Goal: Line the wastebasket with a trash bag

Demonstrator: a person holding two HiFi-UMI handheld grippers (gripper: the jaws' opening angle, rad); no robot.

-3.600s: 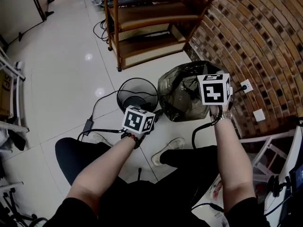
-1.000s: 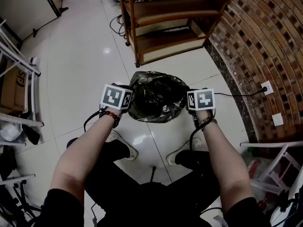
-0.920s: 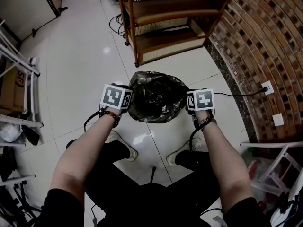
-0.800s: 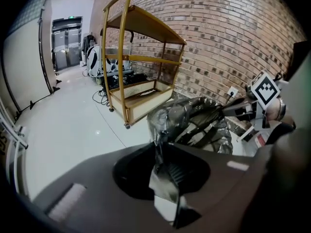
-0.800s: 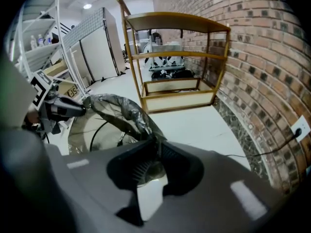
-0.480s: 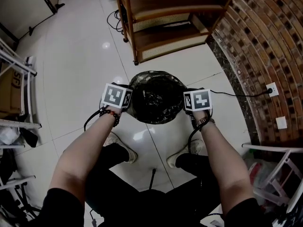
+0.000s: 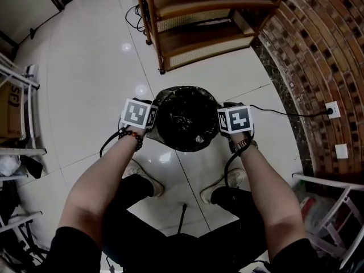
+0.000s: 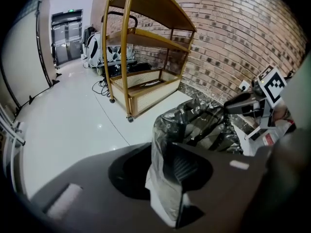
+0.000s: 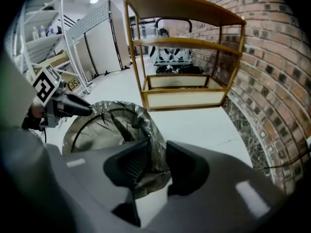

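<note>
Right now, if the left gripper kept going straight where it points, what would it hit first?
The trash bag: its film hangs between the left gripper's jaws, which have just been opening. Behind it, probably the wastebasket's rim.

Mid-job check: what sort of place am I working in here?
Probably a workroom or lab-style office rather than a home: there is a glossy white tiled floor, a brick wall, metal storage racks and a wheeled wooden shelf unit.

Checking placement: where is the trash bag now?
Head view, centre: the trash bag stands on the floor between the left gripper and right gripper, near the wooden shelf.
</note>
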